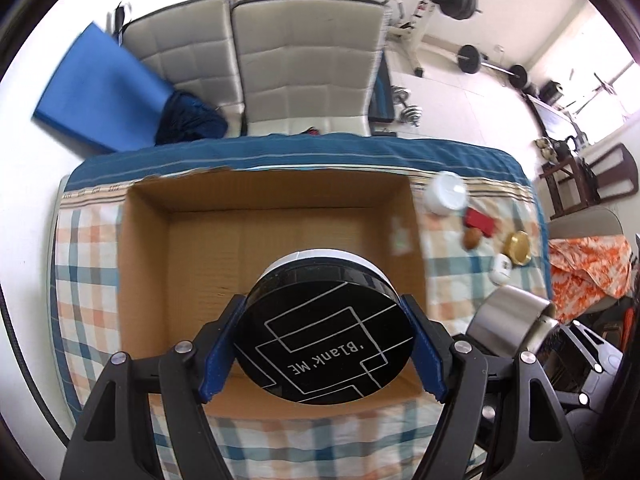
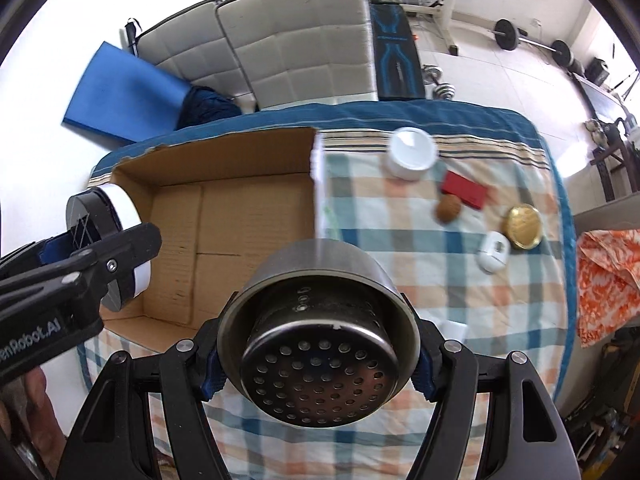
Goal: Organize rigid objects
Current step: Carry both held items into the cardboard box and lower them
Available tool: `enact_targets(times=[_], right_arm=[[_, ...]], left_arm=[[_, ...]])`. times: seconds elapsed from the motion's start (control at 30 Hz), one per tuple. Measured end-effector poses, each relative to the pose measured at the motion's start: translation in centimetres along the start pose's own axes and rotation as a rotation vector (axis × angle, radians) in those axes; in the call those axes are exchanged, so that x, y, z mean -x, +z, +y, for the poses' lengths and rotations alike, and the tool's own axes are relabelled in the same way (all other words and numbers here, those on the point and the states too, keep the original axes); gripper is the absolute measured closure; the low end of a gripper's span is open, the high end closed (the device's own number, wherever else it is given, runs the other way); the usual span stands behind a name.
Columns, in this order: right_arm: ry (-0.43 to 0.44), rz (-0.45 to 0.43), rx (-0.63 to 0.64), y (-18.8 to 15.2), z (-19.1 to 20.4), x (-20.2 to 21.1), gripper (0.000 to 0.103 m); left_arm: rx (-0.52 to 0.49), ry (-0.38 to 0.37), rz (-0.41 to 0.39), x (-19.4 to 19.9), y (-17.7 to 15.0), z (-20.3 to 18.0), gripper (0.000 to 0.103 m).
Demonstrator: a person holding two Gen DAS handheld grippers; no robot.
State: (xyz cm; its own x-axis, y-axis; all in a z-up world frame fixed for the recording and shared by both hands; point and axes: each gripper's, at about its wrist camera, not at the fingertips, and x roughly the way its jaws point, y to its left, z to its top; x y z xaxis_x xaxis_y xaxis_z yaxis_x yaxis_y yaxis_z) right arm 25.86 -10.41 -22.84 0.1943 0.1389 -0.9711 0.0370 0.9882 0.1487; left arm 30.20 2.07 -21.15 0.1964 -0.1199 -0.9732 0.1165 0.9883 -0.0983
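My left gripper (image 1: 324,344) is shut on a round black-lidded white jar (image 1: 326,330) marked "Blank ME", held above the open cardboard box (image 1: 144,248). The jar also shows in the right wrist view (image 2: 108,240), over the box's (image 2: 240,152) left side. My right gripper (image 2: 318,364) is shut on a steel cup with a perforated bottom (image 2: 320,344), held above the checked cloth just right of the box. The cup also shows in the left wrist view (image 1: 508,320).
On the checked cloth (image 2: 400,280) to the right lie a white round tub (image 2: 412,152), a red flat box (image 2: 466,190), a brown nut-like object (image 2: 448,208), a gold lid (image 2: 524,220) and a small white case (image 2: 494,252). A grey sofa (image 2: 288,40) stands behind.
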Motion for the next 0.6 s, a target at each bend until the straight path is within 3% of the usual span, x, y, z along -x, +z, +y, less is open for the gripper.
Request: enact_targets(times=[0.27, 0.6], right_arm=[[0.035, 0.080, 0.012, 4.0, 5.8, -7.3, 0.030], [-0.008, 0.147, 0.002, 7.4, 7.7, -16.2, 0.030]], left_arm=[[0.105, -0.113, 0.195, -8.7, 3.4, 8.0, 0.030], [0.114, -0.120, 0.333, -18.3, 5.5, 9.6, 0.030]])
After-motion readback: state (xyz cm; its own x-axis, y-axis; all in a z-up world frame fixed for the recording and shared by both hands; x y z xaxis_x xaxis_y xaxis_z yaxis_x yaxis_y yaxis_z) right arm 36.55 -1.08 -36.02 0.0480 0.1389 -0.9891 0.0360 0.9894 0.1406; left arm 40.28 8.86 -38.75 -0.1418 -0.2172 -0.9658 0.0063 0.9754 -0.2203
